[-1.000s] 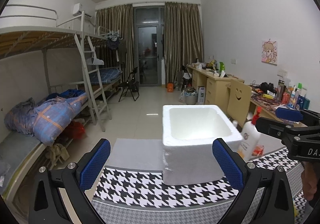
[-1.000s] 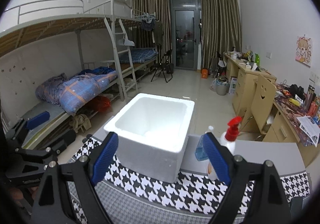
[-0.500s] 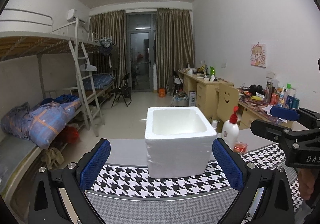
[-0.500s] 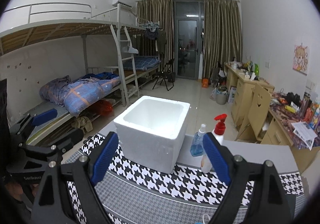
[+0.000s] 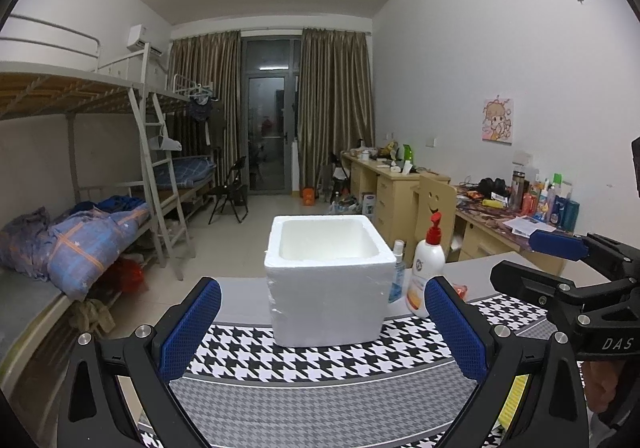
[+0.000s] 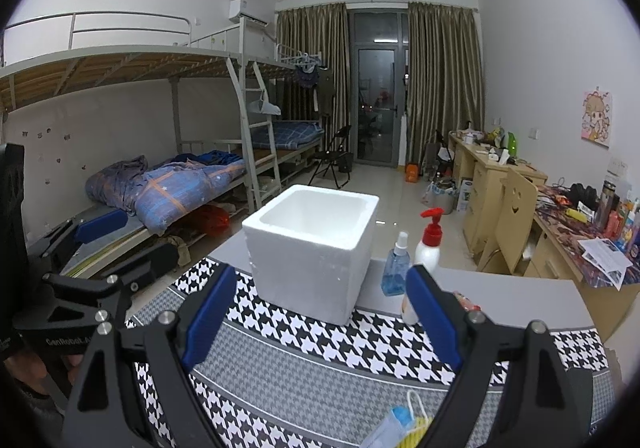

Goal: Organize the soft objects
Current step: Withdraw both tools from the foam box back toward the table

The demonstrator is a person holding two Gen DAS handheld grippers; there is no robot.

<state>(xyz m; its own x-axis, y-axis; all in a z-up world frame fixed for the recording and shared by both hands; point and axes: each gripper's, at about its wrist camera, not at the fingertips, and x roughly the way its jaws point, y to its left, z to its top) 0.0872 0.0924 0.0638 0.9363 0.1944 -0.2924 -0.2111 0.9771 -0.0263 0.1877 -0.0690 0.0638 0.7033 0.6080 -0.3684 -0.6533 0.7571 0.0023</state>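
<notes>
A white foam box (image 5: 326, 280) stands open-topped on the houndstooth mat (image 5: 320, 360); it also shows in the right wrist view (image 6: 312, 248). Its inside looks empty. My left gripper (image 5: 320, 328) is open and empty, held back from the box. My right gripper (image 6: 320, 312) is open and empty, also short of the box. A soft yellow and blue item with a white loop (image 6: 408, 424) lies on the mat under the right gripper, partly hidden. The right gripper shows in the left wrist view (image 5: 560, 268), and the left gripper shows in the right wrist view (image 6: 80, 272).
A white pump bottle with a red top (image 5: 428, 268) and a blue spray bottle (image 6: 396, 268) stand right of the box. A small red packet (image 5: 462, 290) lies by them. Bunk beds (image 6: 160, 168) are left, desks (image 5: 400, 184) right.
Both grippers have pulled back and up from the box, which now looks smaller and farther. The bottles beside it came into fuller view. Both grippers stayed open.
</notes>
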